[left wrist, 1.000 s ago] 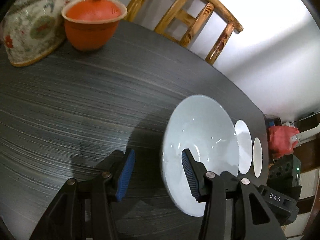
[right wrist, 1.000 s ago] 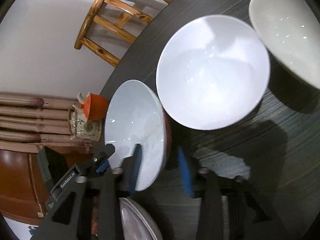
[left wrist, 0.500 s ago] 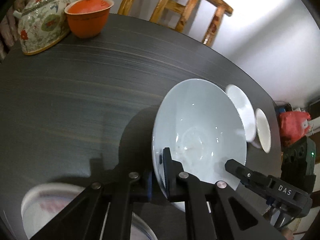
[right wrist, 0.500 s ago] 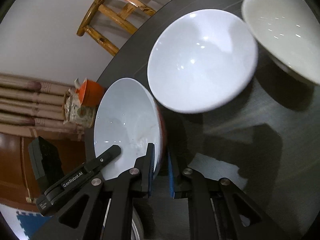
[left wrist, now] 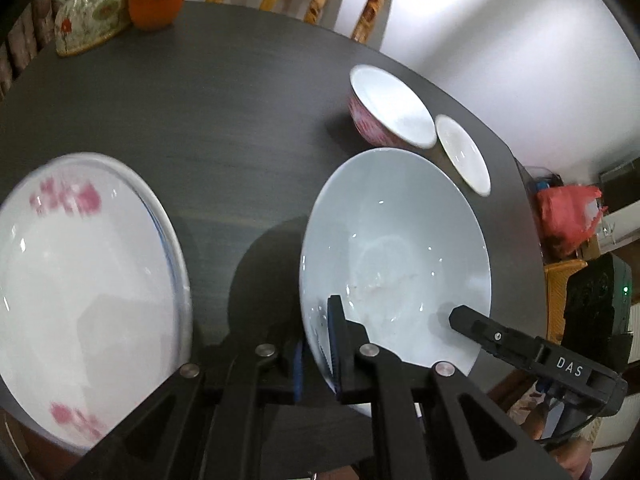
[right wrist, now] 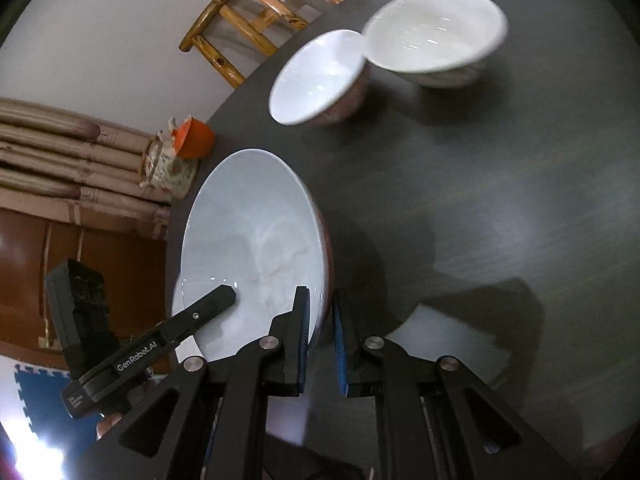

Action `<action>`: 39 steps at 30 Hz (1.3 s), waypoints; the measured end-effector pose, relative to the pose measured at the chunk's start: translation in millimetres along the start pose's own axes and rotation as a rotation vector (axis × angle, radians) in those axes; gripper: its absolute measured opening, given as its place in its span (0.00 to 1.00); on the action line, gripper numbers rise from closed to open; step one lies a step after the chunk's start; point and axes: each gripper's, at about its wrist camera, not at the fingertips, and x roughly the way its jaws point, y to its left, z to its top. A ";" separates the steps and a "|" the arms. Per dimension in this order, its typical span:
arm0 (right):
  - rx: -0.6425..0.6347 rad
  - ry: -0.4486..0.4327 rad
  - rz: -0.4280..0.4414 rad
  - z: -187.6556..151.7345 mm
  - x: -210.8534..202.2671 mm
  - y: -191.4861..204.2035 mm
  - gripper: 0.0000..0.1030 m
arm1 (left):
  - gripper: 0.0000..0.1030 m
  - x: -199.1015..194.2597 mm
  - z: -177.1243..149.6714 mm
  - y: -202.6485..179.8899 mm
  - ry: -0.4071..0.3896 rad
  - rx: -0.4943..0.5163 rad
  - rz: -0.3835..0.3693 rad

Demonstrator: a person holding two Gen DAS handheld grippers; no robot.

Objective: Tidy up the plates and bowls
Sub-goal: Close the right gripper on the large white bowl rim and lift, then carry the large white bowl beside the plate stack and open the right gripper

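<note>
Both grippers pinch the same pale blue bowl (left wrist: 394,248) by its rim. The left gripper (left wrist: 316,354) has its fingers (left wrist: 333,328) closed on the near edge, one inside, one outside; the right gripper (right wrist: 322,340) clamps the opposite rim likewise. Left of the left fingers lies a pink-flowered plate (left wrist: 80,292) on the dark tabletop (left wrist: 224,120). Beyond the bowl stand a pink-patterned bowl (left wrist: 390,108) and a white bowl (left wrist: 462,154), just beside each other.

Dark wood-grain table (left wrist: 248,92). On it: floral teapot (left wrist: 90,20) and orange lidded cup (left wrist: 156,0) at the far corner, pink-patterned bowl (left wrist: 386,110) just beside small white bowl (left wrist: 462,152), flowered plate (left wrist: 80,288) at near edge.
</note>
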 end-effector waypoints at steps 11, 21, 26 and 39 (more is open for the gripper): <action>0.026 -0.013 -0.032 -18.1 -18.3 -35.5 0.11 | 0.11 26.5 -21.5 -18.1 0.012 -0.007 0.016; 0.008 -0.039 -0.048 -17.1 -15.6 -41.4 0.11 | 0.24 26.2 -28.3 -29.6 -0.089 0.086 0.091; -0.003 -0.071 -0.047 -15.4 -19.4 -41.4 0.14 | 0.44 13.6 -30.1 -34.0 -0.173 0.131 0.200; 0.058 -0.180 -0.015 -8.4 -68.2 -71.9 0.39 | 0.47 -29.2 -26.3 -19.2 -0.238 0.055 0.129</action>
